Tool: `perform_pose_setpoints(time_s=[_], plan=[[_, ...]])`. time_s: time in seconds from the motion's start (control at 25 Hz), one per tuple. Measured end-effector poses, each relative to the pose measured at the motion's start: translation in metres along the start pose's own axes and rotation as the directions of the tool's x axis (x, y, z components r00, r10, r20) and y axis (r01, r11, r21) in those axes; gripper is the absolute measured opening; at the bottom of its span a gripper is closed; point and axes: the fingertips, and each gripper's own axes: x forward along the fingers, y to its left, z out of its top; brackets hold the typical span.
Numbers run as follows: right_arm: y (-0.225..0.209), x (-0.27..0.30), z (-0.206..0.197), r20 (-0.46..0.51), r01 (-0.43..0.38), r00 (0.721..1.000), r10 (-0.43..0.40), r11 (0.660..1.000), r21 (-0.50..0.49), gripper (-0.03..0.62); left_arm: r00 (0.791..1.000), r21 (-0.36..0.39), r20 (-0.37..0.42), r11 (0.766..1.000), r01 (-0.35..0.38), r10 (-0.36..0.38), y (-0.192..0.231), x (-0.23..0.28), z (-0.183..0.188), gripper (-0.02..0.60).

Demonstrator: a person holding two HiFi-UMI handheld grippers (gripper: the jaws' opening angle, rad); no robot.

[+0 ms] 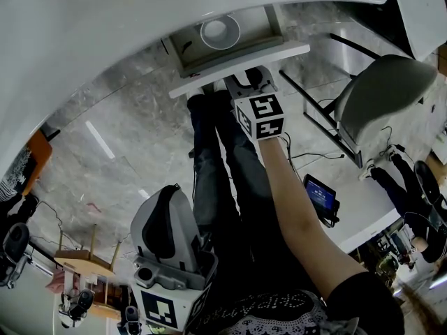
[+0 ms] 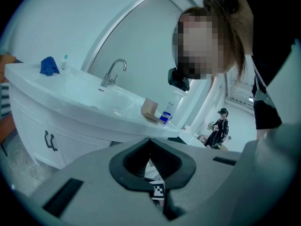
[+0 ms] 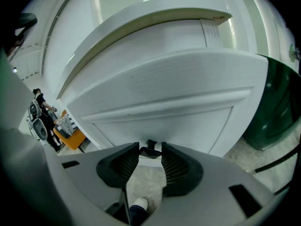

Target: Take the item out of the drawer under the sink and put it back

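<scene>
Nearest, the left gripper (image 2: 150, 141) hangs by the legs (image 1: 230, 180), jaws together on nothing; the right gripper (image 3: 151, 153) is pinched onto the small dark handle (image 3: 151, 145) of the drawer front (image 3: 164, 93). Beyond, the drawer (image 1: 273, 21) stands open with the round white item (image 1: 220, 32) lying inside, not yet lifted. That bite sits right at the jaw tips, so a skewed tug could slip it off, a sharp one slide the item.

White drawer (image 3: 164, 93), black handle (image 3: 151, 149)
</scene>
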Motion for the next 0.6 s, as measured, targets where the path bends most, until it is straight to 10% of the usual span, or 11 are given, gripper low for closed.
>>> perform_pose_setpoints(time_s=[0.6], plan=[[0.0033,-0.0012,0.002,0.018,-0.003,1.0,0.003,1.0,-0.003,0.155,1.0,-0.01,0.007,1.0,-0.004,0.004,-0.0053,-0.0014,0.0017,0.005]])
